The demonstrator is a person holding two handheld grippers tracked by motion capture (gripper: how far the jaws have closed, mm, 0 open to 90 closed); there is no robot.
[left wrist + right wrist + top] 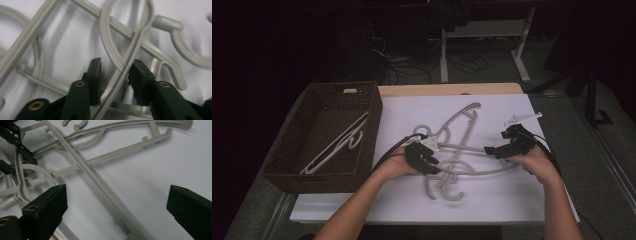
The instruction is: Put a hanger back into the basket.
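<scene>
Several grey plastic hangers point(457, 150) lie tangled on the white table top. My left gripper point(434, 166) reaches into the tangle from the left. In the left gripper view its jaws point(116, 62) straddle a thin hanger bar point(113, 82) that runs slantwise through the gap, with space left at the sides, so it stands open. My right gripper point(490, 150) rests at the right end of the tangle. Its jaws point(117, 202) are wide open over a long straight hanger bar point(100, 185) lying on the table. The left gripper's fingers point(26, 155) show at that view's upper left.
A dark woven basket point(374, 115) stands on the left of the table with a couple of white hangers point(337, 145) inside. The wooden table edge point(447, 89) runs along the back. Beyond it the floor is dark, with desk legs and cables.
</scene>
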